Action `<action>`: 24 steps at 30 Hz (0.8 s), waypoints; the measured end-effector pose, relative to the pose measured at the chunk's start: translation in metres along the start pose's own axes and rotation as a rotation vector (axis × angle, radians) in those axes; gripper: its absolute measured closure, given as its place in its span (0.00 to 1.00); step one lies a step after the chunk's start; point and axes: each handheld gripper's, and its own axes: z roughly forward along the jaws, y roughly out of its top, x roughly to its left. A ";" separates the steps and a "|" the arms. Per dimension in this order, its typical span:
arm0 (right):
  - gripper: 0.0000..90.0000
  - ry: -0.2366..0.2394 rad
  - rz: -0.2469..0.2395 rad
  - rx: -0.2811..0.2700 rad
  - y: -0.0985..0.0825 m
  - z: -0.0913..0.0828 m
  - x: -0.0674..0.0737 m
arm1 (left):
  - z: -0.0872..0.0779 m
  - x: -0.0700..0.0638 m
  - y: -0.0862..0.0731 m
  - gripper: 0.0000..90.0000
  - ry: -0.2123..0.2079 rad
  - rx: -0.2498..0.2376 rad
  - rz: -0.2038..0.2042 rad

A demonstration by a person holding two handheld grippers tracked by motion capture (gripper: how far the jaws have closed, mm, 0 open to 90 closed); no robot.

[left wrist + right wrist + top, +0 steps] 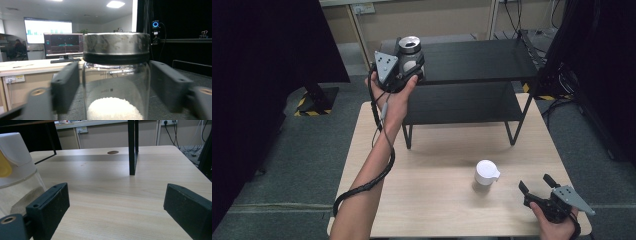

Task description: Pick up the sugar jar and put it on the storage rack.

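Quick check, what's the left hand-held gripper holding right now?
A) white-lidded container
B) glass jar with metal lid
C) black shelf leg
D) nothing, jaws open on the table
B: the left hand-held gripper has its jaws on both sides of the clear glass jar with a metal lid, white grains in its bottom, raised by the black shelf's top.
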 end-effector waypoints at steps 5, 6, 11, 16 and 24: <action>0.07 0.001 0.002 0.002 0.000 0.000 -0.001 | -0.007 -0.005 0.003 0.13 0.012 -0.008 0.038; 0.07 0.002 0.003 0.003 0.001 0.000 -0.001 | -0.010 -0.007 0.004 0.12 0.020 -0.008 0.047; 0.07 0.001 0.004 0.001 0.000 0.000 0.000 | -0.029 -0.010 0.002 0.11 0.042 -0.021 0.017; 0.07 0.002 0.001 0.005 0.001 0.000 -0.001 | -0.048 -0.010 -0.004 0.11 0.031 -0.035 0.033; 0.07 0.001 0.002 0.004 0.001 0.000 0.000 | -0.067 -0.013 -0.018 0.11 0.001 -0.046 0.062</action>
